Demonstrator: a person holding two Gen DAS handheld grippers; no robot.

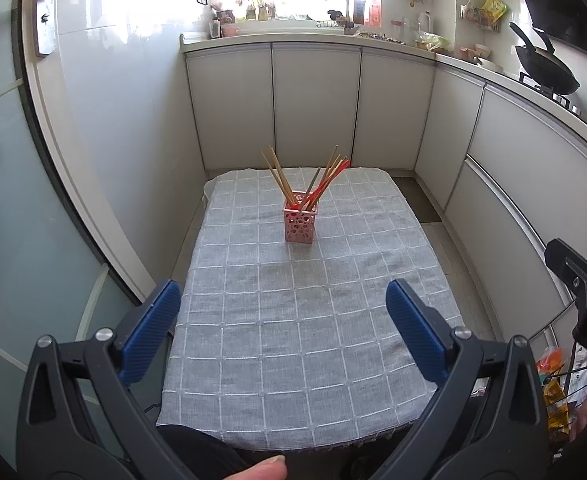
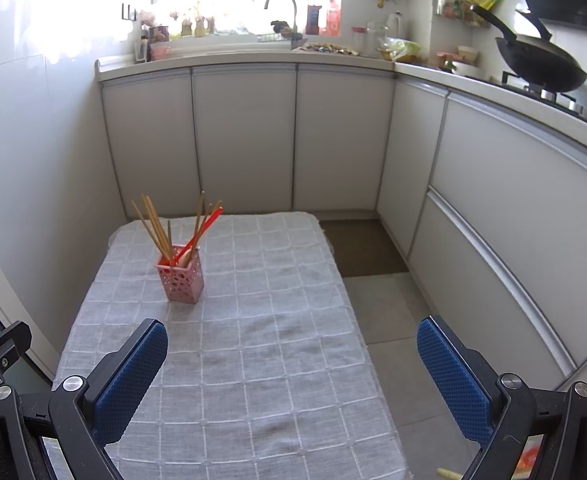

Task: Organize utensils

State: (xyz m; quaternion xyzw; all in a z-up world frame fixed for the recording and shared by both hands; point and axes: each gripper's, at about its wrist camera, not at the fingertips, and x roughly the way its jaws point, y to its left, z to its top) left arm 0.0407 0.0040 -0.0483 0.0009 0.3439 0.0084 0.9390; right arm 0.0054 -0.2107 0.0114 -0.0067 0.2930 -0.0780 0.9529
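Pink perforated utensil holder, upright on the grey checked tablecloth. Wooden chopsticks and red utensils lean outward inside it.

My left wrist camera sat high over the near end of the table, facing down its length toward the cabinets and sink, with the holder dead ahead, well off. My right wrist camera looked from the same end but further right, over the table's right edge and floor, so the holder fell left of centre. Both shared the table, holder, cabinets and counter. Each caught the other rig at its frame edge.
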